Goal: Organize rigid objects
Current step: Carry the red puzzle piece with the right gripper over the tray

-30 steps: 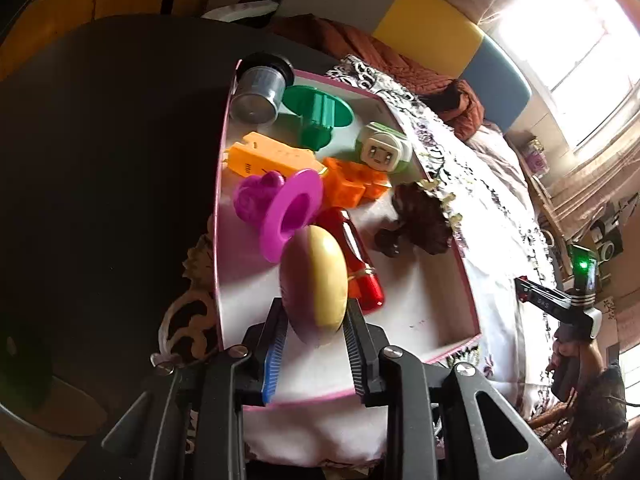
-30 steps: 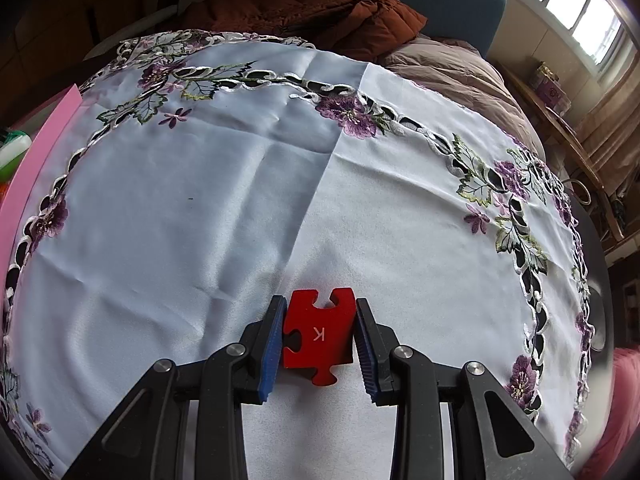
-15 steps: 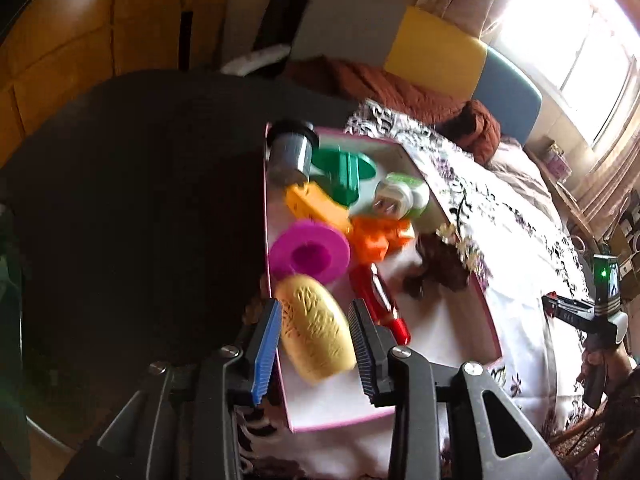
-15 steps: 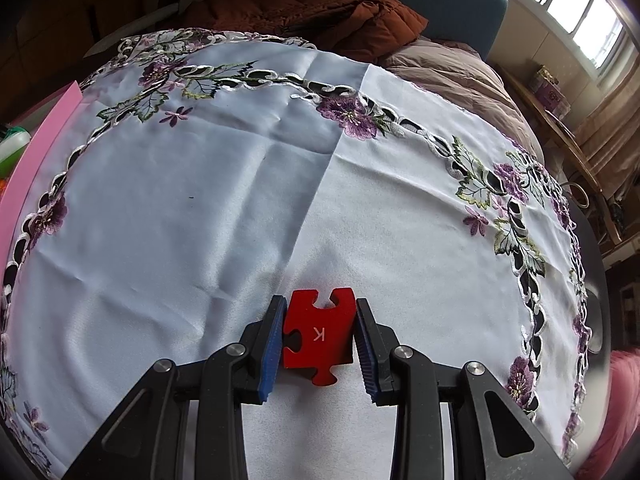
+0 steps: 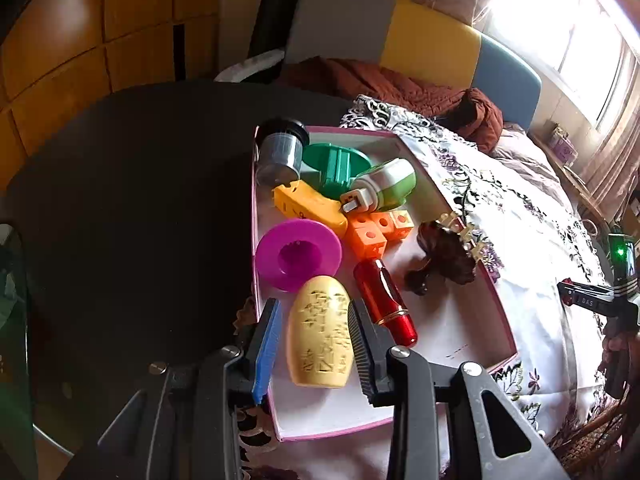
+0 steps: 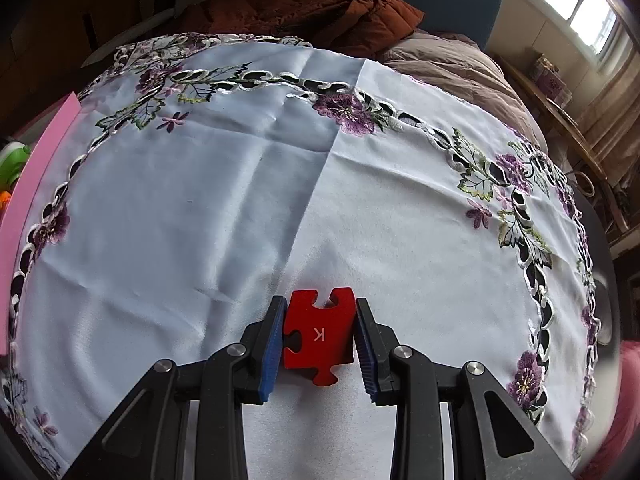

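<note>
Straddling the yellow egg (image 5: 320,332) loosely, my left gripper (image 5: 314,340) had let it rest inside the pink box (image 5: 472,354) among the other toys. My right gripper (image 6: 319,338) clamped the red puzzle piece (image 6: 318,338) over the tablecloth (image 6: 240,184), not yet boxed.

Box far half jammed, near-right corner free; cloth side wide open.

Pink-rimmed box (image 5: 505,320): far end stacked tight with grey cylinder (image 5: 280,152), green piece (image 5: 336,164), green-white plug (image 5: 384,186), yellow block (image 5: 310,206), orange cubes (image 5: 376,230), no gap to pass between them. Magenta cup (image 5: 298,254) sits against the left wall. Yellow oval (image 5: 320,340) lies between the left gripper (image 5: 314,346) fingers, red tube (image 5: 384,300) just beside it. Dark brown item (image 5: 440,262) hugs the right wall. White floor near-right of the tube is bare. Tablecloth (image 6: 240,200) ahead of the right gripper (image 6: 318,340) has nothing on it apart from the red puzzle piece (image 6: 318,336) in its fingers; box wall at far left.
</note>
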Demonstrator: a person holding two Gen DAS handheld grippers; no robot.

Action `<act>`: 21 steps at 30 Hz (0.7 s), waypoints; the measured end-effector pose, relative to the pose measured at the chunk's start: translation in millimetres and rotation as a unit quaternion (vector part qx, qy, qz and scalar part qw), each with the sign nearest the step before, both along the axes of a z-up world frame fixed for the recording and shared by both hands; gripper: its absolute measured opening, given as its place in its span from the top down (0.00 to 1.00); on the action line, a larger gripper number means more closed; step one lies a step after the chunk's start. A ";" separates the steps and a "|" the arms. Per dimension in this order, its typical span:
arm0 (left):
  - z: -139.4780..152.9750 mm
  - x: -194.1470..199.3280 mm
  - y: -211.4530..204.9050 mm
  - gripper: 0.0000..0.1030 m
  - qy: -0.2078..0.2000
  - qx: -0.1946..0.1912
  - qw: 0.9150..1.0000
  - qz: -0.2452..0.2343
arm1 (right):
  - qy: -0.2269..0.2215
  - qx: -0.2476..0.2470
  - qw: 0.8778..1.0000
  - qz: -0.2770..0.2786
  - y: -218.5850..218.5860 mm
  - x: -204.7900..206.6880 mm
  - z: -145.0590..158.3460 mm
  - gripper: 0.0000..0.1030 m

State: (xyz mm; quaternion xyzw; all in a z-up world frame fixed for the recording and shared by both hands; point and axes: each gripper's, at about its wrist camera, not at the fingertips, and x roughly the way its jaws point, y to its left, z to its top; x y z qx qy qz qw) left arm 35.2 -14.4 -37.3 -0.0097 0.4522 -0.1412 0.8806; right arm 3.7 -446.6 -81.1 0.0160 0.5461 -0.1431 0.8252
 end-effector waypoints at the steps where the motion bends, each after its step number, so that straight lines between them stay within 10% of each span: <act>1: 0.9 -0.9 -0.5 0.67 -0.002 0.001 1.000 -0.001 | 0.000 0.002 1.000 -0.001 -0.6 -0.1 0.0 0.67; 21: 18.3 -18.6 13.0 0.67 -0.031 0.015 0.999 0.033 | -0.008 -0.015 1.000 0.003 18.2 -3.2 14.3 0.68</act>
